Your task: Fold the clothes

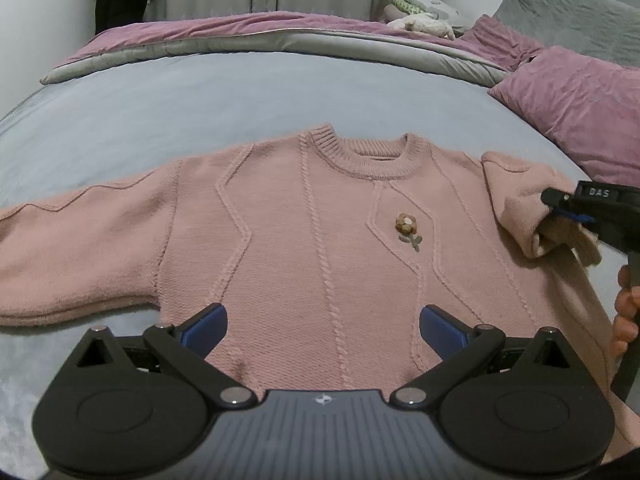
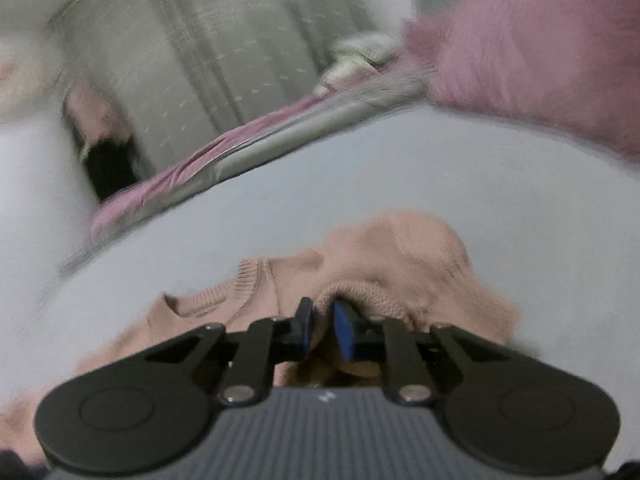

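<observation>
A pink knit sweater (image 1: 320, 232) with a small flower patch lies face up on the blue-grey bed sheet (image 1: 160, 104). Its left sleeve (image 1: 76, 248) stretches flat to the left. My left gripper (image 1: 322, 330) hovers open over the sweater's hem, with nothing between its fingers. The right sleeve (image 1: 528, 208) is lifted and bunched at the right, where my right gripper (image 1: 568, 210) is shut on its cuff. The right wrist view is blurred and shows my right gripper (image 2: 322, 326) closed on the ribbed cuff (image 2: 368, 292).
Purple pillows (image 1: 580, 96) lie at the right of the bed. A purple and grey duvet (image 1: 248, 36) is bunched along the far side, with soft toys (image 1: 424, 12) behind. A hand (image 1: 626, 312) holds the right gripper's handle. Bare sheet lies beyond the collar.
</observation>
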`<control>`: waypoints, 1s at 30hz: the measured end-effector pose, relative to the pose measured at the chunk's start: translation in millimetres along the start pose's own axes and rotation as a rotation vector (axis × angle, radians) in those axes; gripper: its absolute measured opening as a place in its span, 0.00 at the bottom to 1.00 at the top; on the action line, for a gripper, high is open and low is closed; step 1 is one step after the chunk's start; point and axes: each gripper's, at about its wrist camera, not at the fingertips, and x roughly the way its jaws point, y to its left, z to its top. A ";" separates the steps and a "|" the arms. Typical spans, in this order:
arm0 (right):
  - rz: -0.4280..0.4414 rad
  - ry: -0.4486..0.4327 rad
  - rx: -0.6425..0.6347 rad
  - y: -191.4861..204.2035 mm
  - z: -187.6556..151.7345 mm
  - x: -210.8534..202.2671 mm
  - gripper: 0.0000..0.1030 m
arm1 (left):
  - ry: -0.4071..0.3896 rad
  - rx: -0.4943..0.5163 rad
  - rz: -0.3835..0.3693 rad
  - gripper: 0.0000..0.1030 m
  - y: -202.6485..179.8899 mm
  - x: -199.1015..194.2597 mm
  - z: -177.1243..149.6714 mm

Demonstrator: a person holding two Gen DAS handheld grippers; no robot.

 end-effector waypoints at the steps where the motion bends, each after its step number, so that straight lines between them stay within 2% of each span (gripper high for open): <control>1: -0.014 -0.016 -0.081 10.7 0.7 -1.0 0.13 | 0.000 -0.003 0.002 1.00 0.7 0.2 0.2; 5: -0.045 -0.053 -0.434 59.7 -4.9 -0.6 0.12 | 0.000 -0.013 0.005 1.00 2.2 0.6 0.6; 9: -0.017 -0.034 -0.710 98.7 -20.8 7.9 0.12 | 0.000 -0.013 0.012 1.00 3.5 0.8 1.1; 13: 0.044 0.021 -0.956 132.2 -49.6 16.5 0.11 | 0.000 -0.025 0.022 1.00 7.7 1.6 1.3; 17: 0.142 0.122 -1.134 145.2 -74.5 26.2 0.11 | -0.005 -0.037 0.040 1.00 12.7 2.3 1.8; 20: 0.186 0.167 -1.168 144.6 -86.9 27.7 0.12 | -0.021 -0.055 0.052 1.00 17.2 2.2 1.2; 22: 0.218 0.186 -1.159 143.2 -91.8 28.9 0.16 | -0.039 -0.084 0.040 1.00 21.9 2.6 1.5; 24: 0.268 0.192 -1.115 138.3 -89.3 26.6 0.31 | -0.067 -0.133 0.010 1.00 28.8 3.3 1.6; 25: 0.297 0.195 -1.089 134.7 -85.6 24.3 0.34 | -0.080 -0.163 -0.010 1.00 32.9 4.2 1.4; 27: 0.357 0.202 -1.033 126.5 -75.6 20.2 0.43 | -0.107 -0.230 -0.057 0.96 41.9 6.7 0.2; 30: 0.431 0.189 -0.935 102.7 -49.9 12.5 0.46 | -0.129 -0.325 -0.143 0.83 51.4 10.4 -0.9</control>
